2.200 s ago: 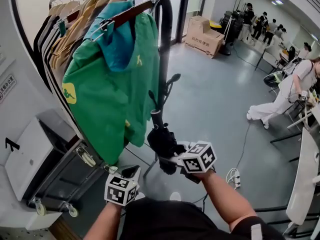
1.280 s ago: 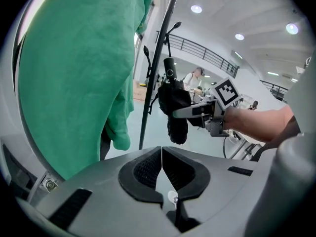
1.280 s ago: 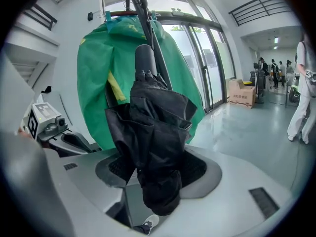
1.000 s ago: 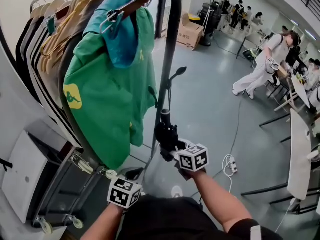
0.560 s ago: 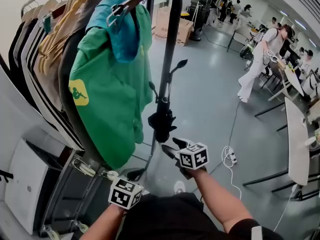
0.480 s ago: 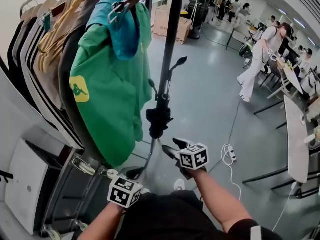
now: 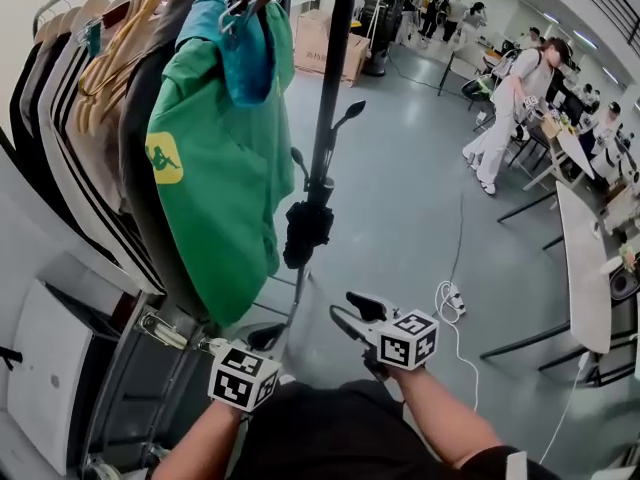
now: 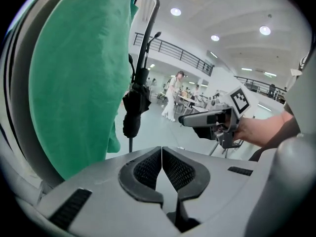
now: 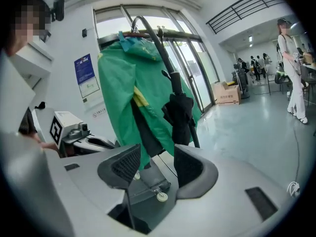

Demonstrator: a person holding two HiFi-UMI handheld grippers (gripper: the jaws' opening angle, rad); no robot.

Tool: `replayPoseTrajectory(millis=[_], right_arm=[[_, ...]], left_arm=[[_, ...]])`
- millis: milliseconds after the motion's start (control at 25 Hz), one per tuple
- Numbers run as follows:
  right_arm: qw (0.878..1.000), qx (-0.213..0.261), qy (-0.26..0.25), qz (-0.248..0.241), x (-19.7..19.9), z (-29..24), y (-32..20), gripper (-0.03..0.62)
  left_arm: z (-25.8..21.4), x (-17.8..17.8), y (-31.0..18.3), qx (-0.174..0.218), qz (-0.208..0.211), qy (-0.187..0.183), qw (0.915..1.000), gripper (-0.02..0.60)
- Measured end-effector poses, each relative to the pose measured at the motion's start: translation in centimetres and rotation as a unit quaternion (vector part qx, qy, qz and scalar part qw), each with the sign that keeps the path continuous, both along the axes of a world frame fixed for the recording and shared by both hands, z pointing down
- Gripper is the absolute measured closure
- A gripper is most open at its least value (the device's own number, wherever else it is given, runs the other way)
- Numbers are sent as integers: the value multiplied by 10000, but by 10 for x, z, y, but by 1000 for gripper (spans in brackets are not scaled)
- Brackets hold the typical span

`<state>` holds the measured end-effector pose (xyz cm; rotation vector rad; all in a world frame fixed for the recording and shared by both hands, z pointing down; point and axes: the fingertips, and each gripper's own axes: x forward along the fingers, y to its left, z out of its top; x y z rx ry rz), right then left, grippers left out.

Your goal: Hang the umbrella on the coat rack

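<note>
A folded black umbrella (image 7: 305,226) hangs on its own against the coat rack's black upright pole (image 7: 334,78), beside a green shirt (image 7: 215,168). My right gripper (image 7: 352,311) is below and to the right of the umbrella, apart from it. Its jaws stand apart and are closing with nothing between them. In the right gripper view the umbrella (image 9: 179,113) hangs beyond the right gripper (image 9: 157,164). My left gripper (image 7: 262,339) is low under the shirt's hem, shut and empty. In the left gripper view its pads meet at the left gripper (image 8: 161,150), with the umbrella (image 8: 134,107) ahead.
Several garments on hangers (image 7: 100,88) fill the rack to the left. A white unit (image 7: 45,358) stands at lower left. A power strip and cable (image 7: 448,296) lie on the grey floor. White tables (image 7: 580,258), cardboard boxes (image 7: 325,36) and people (image 7: 505,98) are at the right and back.
My right gripper let go of the umbrella and drew back down and to the right. The umbrella now hangs free on the rack. The left gripper has barely shifted.
</note>
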<state>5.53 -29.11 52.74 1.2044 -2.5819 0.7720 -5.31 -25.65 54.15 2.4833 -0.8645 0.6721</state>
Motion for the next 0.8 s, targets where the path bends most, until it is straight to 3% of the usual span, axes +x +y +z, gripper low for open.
replayPoseTrajectory(millis=[160, 280, 480, 800], right_arm=[[9988, 281, -388, 13, 2, -32, 15, 432], [9975, 590, -368, -114, 3, -53, 31, 573], [9935, 971, -62, -584, 10, -63, 83, 583], [9921, 808, -12, -961, 57, -40, 173, 583]], left_arm=[[-12, 1, 2, 111, -178, 125, 9997, 566], [-22, 7, 3, 230, -334, 196, 9990, 565], [-42, 34, 15, 508, -687, 408, 9955, 566], [-43, 79, 97, 746, -1231, 341, 9890, 565]])
